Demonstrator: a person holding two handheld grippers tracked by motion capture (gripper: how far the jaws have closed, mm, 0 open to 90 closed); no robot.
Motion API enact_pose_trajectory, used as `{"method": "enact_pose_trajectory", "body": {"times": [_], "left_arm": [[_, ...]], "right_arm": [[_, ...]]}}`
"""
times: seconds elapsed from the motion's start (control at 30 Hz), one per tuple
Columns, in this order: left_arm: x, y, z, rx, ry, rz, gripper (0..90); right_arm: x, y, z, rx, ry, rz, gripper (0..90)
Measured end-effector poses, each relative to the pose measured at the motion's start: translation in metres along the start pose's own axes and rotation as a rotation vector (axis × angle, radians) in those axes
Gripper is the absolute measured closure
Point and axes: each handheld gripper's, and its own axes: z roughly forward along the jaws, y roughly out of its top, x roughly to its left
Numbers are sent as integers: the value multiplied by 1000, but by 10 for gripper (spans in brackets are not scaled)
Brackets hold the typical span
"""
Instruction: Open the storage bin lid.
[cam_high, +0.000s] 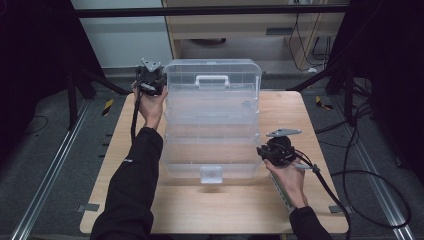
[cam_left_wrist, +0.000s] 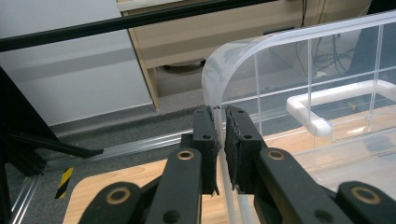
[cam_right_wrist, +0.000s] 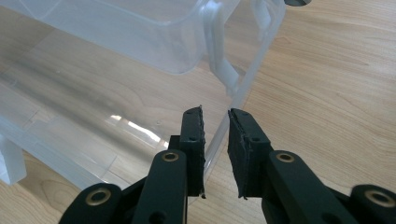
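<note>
Two claws are engaged with one clear plastic storage box (cam_high: 212, 120), which lies across the middle of the pale wooden surface (cam_high: 310, 210), its hinged lid raised at the far side. The left claw (cam_left_wrist: 219, 114) is pinched narrowly onto the lid's thin rounded rim at about 11 o'clock in the high view; the right claw (cam_right_wrist: 215, 116) straddles the base's wall at about 4 o'clock, its jaws a little apart, and contact there cannot be told. The box is judged opened or half closed; the lid is not seated and the white latch (cam_high: 211, 174) at 6 o'clock hangs free. The plastic is glossy, ribbed and see-through, with a white handle (cam_high: 212, 80).
</note>
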Motion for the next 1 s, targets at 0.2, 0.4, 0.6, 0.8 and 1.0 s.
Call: {"method": "enact_pose_trajectory", "body": {"times": [0.2,0.4,0.6,0.8,1.0], "left_arm": [[2,0,9,13,3,-4,825],[3,2,14,27,-5,-12,825],[6,-2,21,41,5,-17,844],[10,-6,26,82,26,-19,844],[16,-7,23,58,-7,-41,884]], "right_arm": [[0,0,0,-3,-3,-4,761],[1,0,0,-4,-4,-4,762],[1,0,0,-3,-4,-4,763],[0,0,1,-6,-6,-10,770],[0,0,1,-6,-10,-15,779]]}}
